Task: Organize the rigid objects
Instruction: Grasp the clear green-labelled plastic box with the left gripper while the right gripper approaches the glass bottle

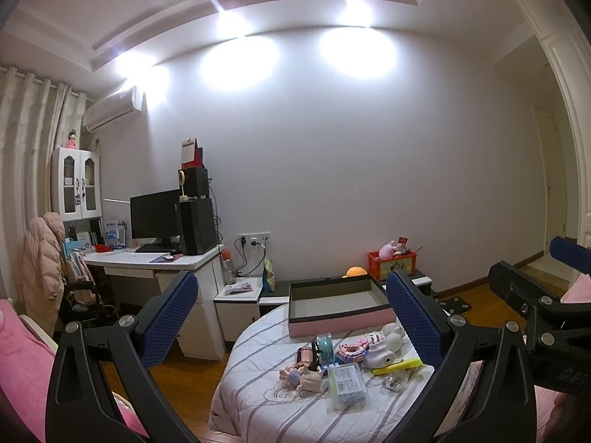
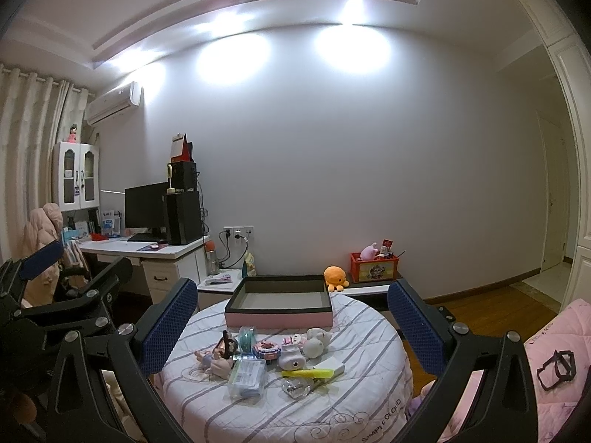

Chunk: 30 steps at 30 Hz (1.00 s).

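Observation:
A round table with a striped cloth (image 2: 354,398) (image 1: 258,402) carries a pink-sided empty box (image 2: 279,304) (image 1: 338,304) at the back. In front of it lie small items: a doll (image 2: 212,360) (image 1: 301,378), a clear plastic case (image 2: 248,374) (image 1: 347,384), a white toy camera (image 2: 291,360) (image 1: 378,356), a yellow stick (image 2: 308,373) (image 1: 397,366), a teal roll (image 2: 246,337) (image 1: 325,347). My left gripper (image 1: 295,321) and right gripper (image 2: 293,321) are open, empty, held back from the table. The right gripper also shows in the left wrist view (image 1: 535,295), the left gripper in the right wrist view (image 2: 55,280).
A white desk (image 2: 147,254) with monitor and computer tower stands at the left wall. A low bench holds an orange plush (image 2: 335,277) and a red crate (image 2: 373,265). Pink bedding (image 2: 554,361) lies at right, a pink cushion (image 1: 22,361) at left.

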Each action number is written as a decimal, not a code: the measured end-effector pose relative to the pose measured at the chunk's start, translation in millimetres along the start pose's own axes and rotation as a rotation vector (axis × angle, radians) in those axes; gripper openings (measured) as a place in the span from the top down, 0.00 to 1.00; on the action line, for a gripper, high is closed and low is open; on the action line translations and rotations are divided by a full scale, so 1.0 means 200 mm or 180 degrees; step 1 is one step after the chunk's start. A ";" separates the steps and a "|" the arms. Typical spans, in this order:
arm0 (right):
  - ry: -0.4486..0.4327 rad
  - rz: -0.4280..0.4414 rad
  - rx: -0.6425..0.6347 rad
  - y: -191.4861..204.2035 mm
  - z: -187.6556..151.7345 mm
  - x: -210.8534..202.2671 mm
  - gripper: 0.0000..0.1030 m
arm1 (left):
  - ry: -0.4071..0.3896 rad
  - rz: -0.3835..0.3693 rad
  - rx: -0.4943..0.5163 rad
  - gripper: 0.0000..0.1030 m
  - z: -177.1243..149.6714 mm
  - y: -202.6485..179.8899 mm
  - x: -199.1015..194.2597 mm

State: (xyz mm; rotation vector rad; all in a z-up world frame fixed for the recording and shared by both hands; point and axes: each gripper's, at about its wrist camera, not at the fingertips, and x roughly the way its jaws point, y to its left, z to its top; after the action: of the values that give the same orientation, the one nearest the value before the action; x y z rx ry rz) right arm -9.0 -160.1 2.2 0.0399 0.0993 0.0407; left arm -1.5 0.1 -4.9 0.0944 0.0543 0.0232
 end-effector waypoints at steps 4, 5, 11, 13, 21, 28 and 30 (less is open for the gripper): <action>0.0054 -0.0021 -0.0035 -0.01 -0.05 0.05 0.00 | 0.0144 -0.0041 0.0026 0.00 -0.08 -0.02 0.09; 0.0096 -0.0024 -0.0045 -0.01 -0.08 0.07 0.00 | 0.0196 -0.0056 0.0035 0.00 -0.10 -0.03 0.12; 0.0507 -0.0073 -0.0050 -0.08 -0.28 0.29 0.00 | 0.0762 -0.0292 0.0046 0.00 -0.36 -0.10 0.38; 0.0663 -0.0105 -0.0053 -0.10 -0.37 0.37 0.00 | 0.0995 -0.0373 0.0023 0.00 -0.48 -0.14 0.48; 0.1401 -0.0188 0.0049 -0.26 -0.76 0.68 0.00 | 0.1640 -0.0516 -0.0056 0.00 -0.86 -0.27 0.81; 0.1669 -0.0179 0.0173 -0.37 -0.90 0.84 0.00 | 0.2006 -0.0451 -0.0053 0.00 -1.03 -0.33 1.02; 0.1717 -0.0182 0.0181 -0.39 -0.92 0.89 0.00 | 0.2032 -0.0434 -0.0055 0.00 -1.05 -0.33 1.07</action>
State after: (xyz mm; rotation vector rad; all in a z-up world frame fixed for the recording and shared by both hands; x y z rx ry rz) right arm 152.3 -224.2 -200.7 0.0821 0.6409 -0.0095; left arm 201.9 -40.8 -231.4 0.0628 0.6979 -0.0833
